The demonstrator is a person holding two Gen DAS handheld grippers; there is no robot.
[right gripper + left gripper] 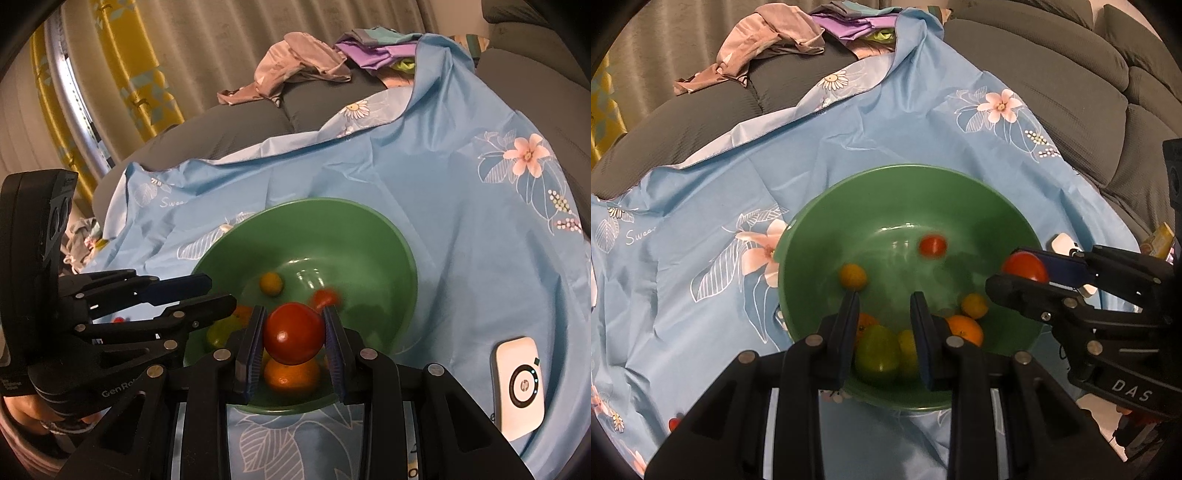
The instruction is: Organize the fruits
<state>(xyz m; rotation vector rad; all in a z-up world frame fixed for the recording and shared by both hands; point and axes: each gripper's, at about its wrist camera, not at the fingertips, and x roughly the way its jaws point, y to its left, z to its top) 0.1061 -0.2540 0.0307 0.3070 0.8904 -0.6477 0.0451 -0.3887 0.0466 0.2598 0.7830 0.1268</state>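
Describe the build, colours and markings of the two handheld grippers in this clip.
Both are matte black plastic linkage frames with round silver pivot pins and flat dark-blue finger pads. The left gripper body reads "GenRo..." in white; the right gripper reads "DAS". No cables or sleeves are clearly visible.

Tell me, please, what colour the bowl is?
Green bowl, clearest in the right wrist view.

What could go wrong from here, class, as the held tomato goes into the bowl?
1. The right gripper holds the big tomato above the orange; released from there, it may bounce and bruise.
2. A small tomato looks blurred, perhaps rolling, so it could be struck.
3. The left gripper hangs with nothing between its fingers over the green fruit, close beside the right one; the two could collide above the bowl.
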